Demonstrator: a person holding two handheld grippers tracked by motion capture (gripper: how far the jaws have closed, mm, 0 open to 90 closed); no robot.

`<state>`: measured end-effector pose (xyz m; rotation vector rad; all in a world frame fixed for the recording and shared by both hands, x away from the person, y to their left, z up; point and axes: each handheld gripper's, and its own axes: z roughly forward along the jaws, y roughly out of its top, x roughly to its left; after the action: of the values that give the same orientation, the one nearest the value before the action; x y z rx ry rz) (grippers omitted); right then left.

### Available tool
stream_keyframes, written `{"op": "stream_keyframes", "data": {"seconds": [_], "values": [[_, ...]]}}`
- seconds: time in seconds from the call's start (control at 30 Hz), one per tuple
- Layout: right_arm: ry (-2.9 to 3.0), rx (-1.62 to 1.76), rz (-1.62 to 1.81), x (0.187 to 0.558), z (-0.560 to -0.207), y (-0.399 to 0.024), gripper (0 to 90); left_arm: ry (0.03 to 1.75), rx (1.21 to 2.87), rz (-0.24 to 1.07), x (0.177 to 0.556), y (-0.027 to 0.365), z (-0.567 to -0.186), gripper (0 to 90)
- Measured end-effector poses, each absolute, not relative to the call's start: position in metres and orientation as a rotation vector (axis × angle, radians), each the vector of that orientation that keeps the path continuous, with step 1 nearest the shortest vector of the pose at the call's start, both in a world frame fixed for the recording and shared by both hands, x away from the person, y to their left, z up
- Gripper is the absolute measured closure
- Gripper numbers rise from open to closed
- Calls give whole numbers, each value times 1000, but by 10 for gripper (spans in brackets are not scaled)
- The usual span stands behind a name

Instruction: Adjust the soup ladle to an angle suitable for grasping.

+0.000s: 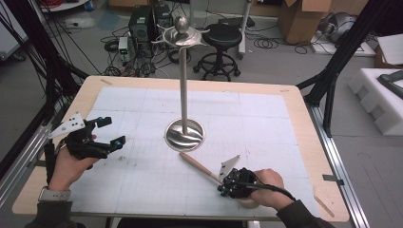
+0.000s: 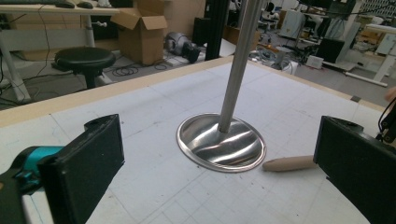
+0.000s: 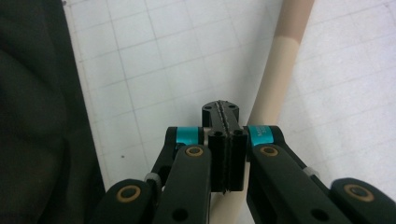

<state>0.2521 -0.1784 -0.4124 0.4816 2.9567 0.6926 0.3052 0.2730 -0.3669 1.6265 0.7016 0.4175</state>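
On the tabletop [image 1: 142, 95], a pale gridded mat covers most of the wood, and a tall steel stand [image 1: 184, 71] rises from near its middle. The stand's round base [image 1: 185, 135] sits flat on the mat; its pole ends in a tray with a ball on top, probably so that things can hang from or rest on it. Just in front of the base, near it but not touching, lies a wooden rod [image 1: 197, 166], slanting from beside the base down toward the person's right hand.

The left hand-held gripper [image 1: 110, 130] hovers at the left side of the mat with its jaws wide apart and nothing between them, aimed at the base [image 2: 222, 142] and the rod's tip [image 2: 289, 163] as if waiting to assist.

The right hand-held gripper [image 1: 228, 185] sits low over the near end of the rod. In the right gripper view its jaws [image 3: 224, 140] are pressed together, pads meeting, while the rod [image 3: 275, 74] runs just beside and under them, not between. I judge the rod is not gripped; the closed jaws seem placed against it to nudge or steady it, or before opening to take it
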Motion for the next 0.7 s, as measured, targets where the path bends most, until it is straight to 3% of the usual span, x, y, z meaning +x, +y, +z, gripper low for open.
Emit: {"op": "stream_keyframes", "data": {"seconds": [0.7], "values": [[3002,424,706,260,-416,-185,900,704,1634,420,305,274,-367,22]]}}
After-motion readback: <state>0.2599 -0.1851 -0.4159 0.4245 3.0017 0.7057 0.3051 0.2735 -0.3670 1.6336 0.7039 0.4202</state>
